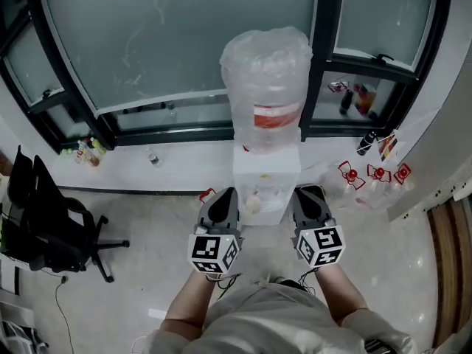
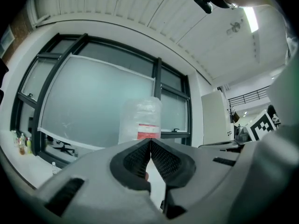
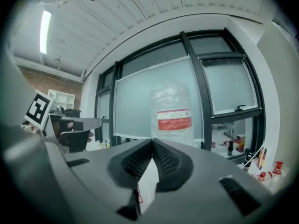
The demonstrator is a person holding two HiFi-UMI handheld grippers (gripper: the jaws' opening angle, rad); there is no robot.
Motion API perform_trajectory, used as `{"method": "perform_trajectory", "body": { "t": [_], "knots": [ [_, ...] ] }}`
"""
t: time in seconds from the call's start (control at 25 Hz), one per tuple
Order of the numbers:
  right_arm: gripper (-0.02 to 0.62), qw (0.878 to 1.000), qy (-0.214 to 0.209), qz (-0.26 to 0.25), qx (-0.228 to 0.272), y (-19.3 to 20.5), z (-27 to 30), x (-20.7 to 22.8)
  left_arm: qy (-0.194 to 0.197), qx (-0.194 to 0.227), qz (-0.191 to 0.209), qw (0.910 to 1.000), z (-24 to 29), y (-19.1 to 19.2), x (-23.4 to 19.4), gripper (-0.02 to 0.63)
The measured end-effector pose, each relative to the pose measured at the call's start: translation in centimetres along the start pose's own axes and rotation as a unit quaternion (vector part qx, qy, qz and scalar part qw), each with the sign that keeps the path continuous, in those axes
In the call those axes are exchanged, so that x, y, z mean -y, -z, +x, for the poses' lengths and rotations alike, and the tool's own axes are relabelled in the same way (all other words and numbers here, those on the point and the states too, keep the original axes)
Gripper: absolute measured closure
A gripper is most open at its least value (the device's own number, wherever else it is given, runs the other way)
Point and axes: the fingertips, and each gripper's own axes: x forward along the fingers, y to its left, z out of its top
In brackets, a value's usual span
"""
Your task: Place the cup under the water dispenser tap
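Left hand-held gripper (image 2: 150,141) and right hand-held gripper (image 3: 152,143) raised level before the dispenser (image 1: 265,177).
Both sets of jaws are closed tip to tip with nothing between them, one either side of the dispenser front. A pale cup (image 1: 254,203) appears to sit in the tap recess between them, too small to confirm.

A white boxy water dispenser (image 1: 267,172) carries a big clear plastic bottle (image 1: 267,80). The left claw (image 1: 223,198) and right claw (image 1: 310,195) hover just near it. A black office chair (image 1: 44,223) stands left.
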Motion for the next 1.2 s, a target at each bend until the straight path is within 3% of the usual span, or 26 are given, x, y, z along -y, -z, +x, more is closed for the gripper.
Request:
{"method": "perform_trajectory", "body": {
  "t": [0.52,1.2],
  "knots": [
    [0.568,1.0,-0.013,-0.009,0.016,-1.7,0.3,-2.0,0.032,-0.008,0.015,0.9993,-1.1,-0.9,0.9,0.586],
    [0.568,1.0,-0.004,-0.022,-0.007,0.4,0.8,-2.3,0.027,-0.018,-0.005,0.9995,-0.8,0.6,-0.5,0.586]
  ]
}}
